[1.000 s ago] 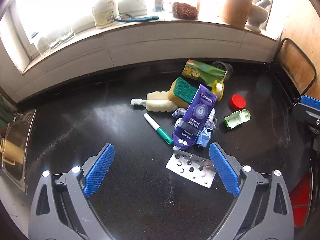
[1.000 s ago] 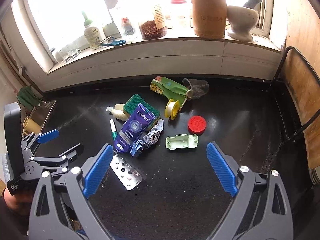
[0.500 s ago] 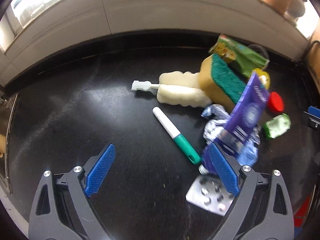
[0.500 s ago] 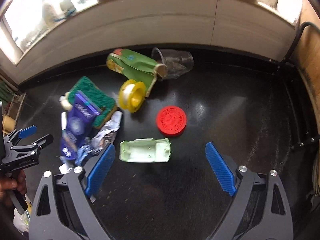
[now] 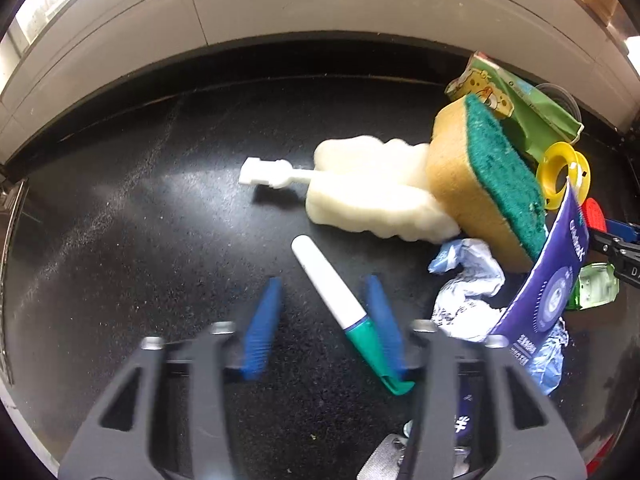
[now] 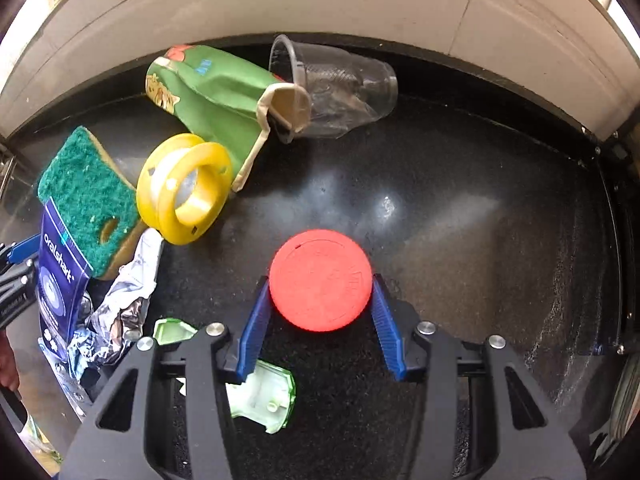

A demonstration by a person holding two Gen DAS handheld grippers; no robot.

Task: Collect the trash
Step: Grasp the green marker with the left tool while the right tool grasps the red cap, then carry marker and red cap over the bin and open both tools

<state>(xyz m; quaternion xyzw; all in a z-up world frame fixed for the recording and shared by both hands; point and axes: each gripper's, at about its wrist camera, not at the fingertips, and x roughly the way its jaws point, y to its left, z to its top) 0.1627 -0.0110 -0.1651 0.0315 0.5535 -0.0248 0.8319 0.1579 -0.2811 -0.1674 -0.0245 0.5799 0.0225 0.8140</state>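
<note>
A white marker with a green cap (image 5: 334, 302) lies on the black counter (image 5: 160, 240) between the blue pads of my left gripper (image 5: 323, 280). Its jaws are closing. The right pad (image 5: 382, 316) is against the cap, and the left pad stands clear of the marker. In the right wrist view a round red lid (image 6: 320, 280) sits between the pads of my right gripper (image 6: 319, 280). These jaws are closing too, and both pads touch the lid's rim. Crumpled foil (image 5: 466, 288) and a purple pouch (image 5: 548, 288) lie right of the marker.
A white foam brush (image 5: 368, 196), a green-topped sponge (image 5: 492, 176), a yellow spool (image 6: 184, 188), a green packet (image 6: 216, 92) and a tipped clear cup (image 6: 340, 88) crowd the counter's back. A pale green plastic shell (image 6: 262, 396) lies under my right gripper. A tiled wall (image 6: 320, 0) runs behind.
Both grippers dropped toward the counter and their jaws drew in. The left came around the marker. The right came around the red lid and now touches it.
</note>
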